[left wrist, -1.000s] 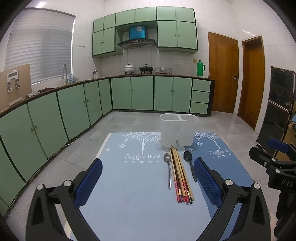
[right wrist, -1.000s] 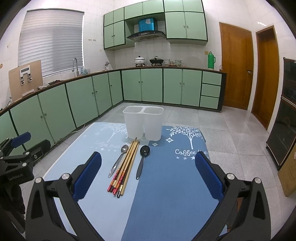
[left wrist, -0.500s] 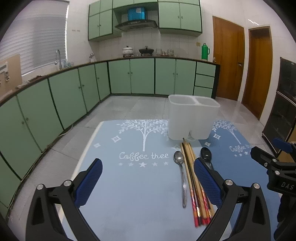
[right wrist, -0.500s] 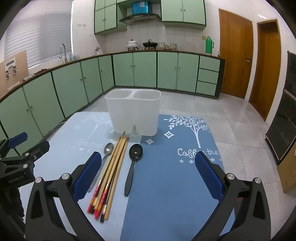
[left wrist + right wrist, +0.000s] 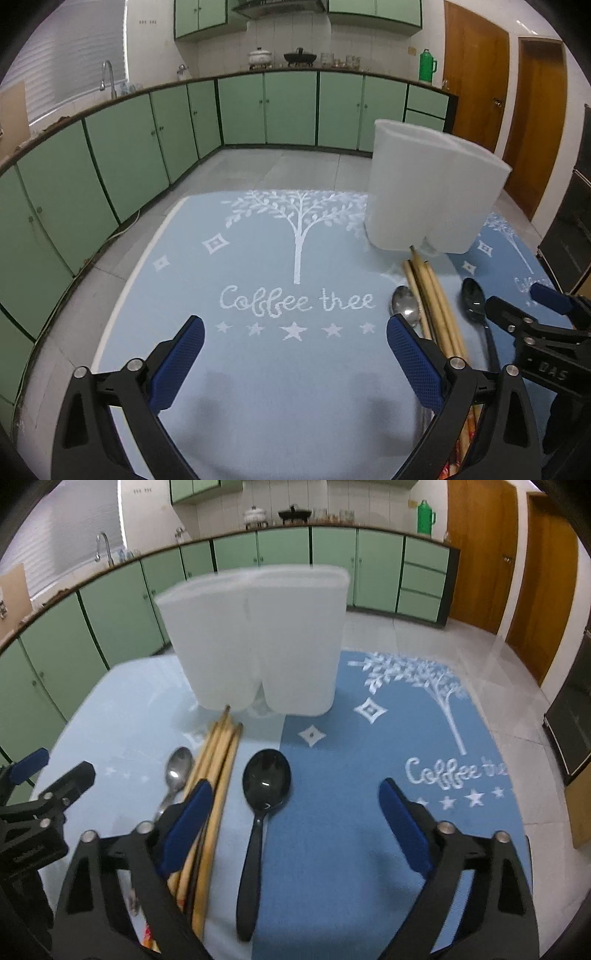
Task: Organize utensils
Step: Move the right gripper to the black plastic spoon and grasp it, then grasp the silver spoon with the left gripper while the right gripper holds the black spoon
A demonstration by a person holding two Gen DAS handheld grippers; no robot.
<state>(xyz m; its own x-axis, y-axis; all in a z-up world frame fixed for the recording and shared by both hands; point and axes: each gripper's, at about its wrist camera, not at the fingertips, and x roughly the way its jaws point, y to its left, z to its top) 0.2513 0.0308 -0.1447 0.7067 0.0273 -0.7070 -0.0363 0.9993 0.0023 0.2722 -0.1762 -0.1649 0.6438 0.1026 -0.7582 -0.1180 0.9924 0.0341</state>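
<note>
A white two-compartment holder stands upright at the back of the blue mats, also in the left wrist view. In front of it lie a silver spoon, a bundle of wooden chopsticks and a black spoon. My right gripper hovers low over the black spoon. Its jaws are closing with the spoon between them, pads apart from it. My left gripper is open over bare mat, left of the silver spoon, chopsticks and black spoon. Its right finger covers the handles.
A light blue mat and a darker blue mat, both printed "Coffee tree", cover the table. The table's left edge drops to a tiled floor. Green kitchen cabinets line the far walls, and wooden doors stand at the right.
Both grippers have moved forward and down toward the utensils, so the holder and spoons look much larger. The right jaws have narrowed a little around the black spoon.
</note>
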